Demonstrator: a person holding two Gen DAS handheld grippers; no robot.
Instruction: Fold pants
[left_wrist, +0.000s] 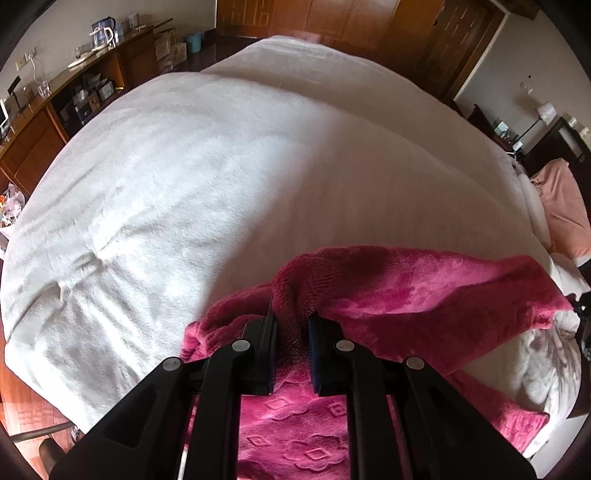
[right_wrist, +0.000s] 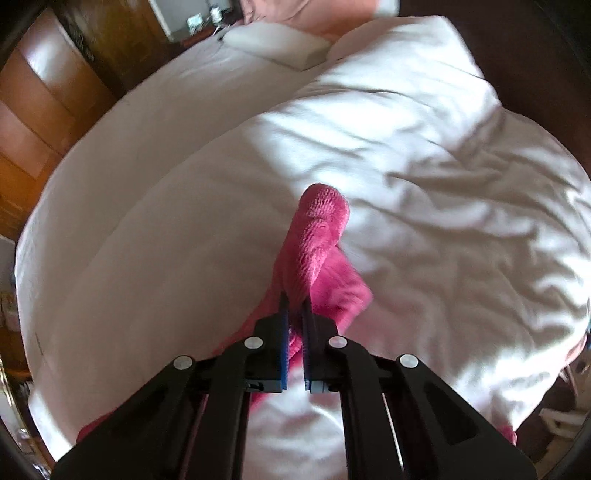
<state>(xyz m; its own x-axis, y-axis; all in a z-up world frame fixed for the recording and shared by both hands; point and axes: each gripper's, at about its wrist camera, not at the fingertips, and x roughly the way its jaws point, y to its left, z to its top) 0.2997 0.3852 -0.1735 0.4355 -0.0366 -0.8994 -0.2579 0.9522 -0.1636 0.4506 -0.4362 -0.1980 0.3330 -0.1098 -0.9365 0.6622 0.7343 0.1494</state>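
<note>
Both my jaws clamp the pants (left_wrist: 388, 291): left gripper (left_wrist: 291, 325) bites a bunched edge, right gripper (right_wrist: 294, 306) pinches a cuff-like end. Fabric's raised off the bed (left_wrist: 184, 166) w/ the rest draped on it, prob. so I can carry one end over for a fold.

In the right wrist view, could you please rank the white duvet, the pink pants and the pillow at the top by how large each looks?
1. white duvet, filling most of the view.
2. pink pants, bunched in the right gripper; nearness to the camera enlarges them.
3. pillow, small but farthest away, so its true rank against the pants is unsure.
</note>
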